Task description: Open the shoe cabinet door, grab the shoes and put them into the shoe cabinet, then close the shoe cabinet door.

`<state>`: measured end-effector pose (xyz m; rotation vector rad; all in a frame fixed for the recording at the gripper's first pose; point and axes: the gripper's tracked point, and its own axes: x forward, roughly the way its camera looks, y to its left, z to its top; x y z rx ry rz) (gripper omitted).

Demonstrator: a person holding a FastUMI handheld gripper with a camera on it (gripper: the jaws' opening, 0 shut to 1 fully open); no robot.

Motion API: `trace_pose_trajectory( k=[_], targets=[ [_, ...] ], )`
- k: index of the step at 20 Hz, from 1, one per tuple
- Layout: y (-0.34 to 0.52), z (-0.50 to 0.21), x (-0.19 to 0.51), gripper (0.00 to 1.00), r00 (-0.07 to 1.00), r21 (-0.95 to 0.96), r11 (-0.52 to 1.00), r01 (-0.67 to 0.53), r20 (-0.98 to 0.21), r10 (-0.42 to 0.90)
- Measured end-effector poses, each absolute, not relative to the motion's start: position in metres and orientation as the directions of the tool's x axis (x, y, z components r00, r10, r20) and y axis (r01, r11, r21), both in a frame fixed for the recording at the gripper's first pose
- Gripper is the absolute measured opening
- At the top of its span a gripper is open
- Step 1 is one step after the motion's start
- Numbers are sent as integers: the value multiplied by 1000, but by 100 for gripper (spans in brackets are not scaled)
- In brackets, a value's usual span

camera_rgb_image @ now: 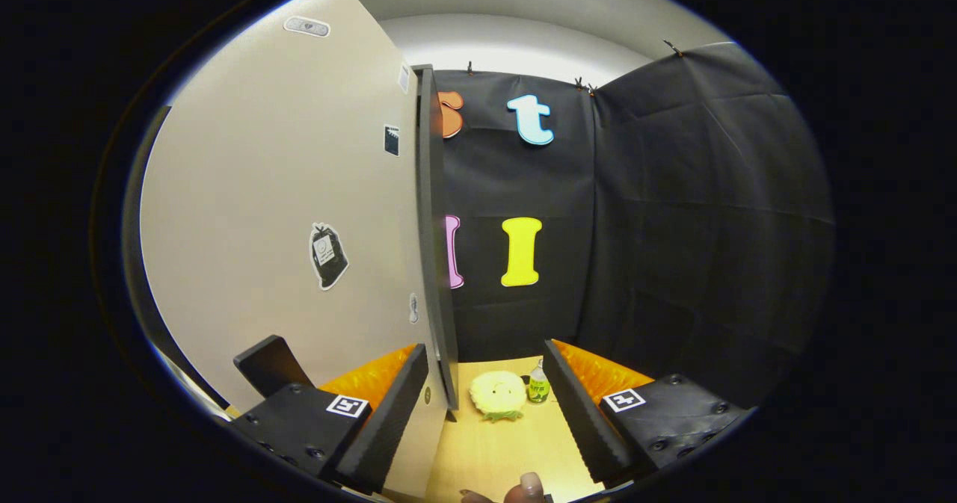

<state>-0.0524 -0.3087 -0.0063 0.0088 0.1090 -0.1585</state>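
**Claw at the door's free edge, door partly swung**

Claw spread wide, pinching nothing. The shoe cabinet door stands tall just beside the left finger; its dark free edge runs up between the two fingers, nearer the left. Stickers on the pale door face. Whether the left finger touches the panel: cannot tell.

Beyond the fingers, on the wooden surface, a fluffy pale slipper-like shoe sits with a small green-labelled bottle just beside it on the right. A fingertip shows near the claw's base.

Judged step: door handling, shoe not yet grabbed.

Risks:
- Spread fingers straddle the door edge; a forward push could jam the edge against a finger.
- The bottle stands close to the shoe; a wide approach could knock it over.
- Soft shoe may slip from a shallow pinch.
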Motion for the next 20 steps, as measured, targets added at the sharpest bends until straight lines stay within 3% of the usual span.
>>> trace_pose_trajectory(
  k=[12,20],
  targets=[
    [-180,-10,-35,98,996,24,998,50,-72,-48],
    [-118,-21,-32,98,992,18,999,-51,-113,53]
  ],
)
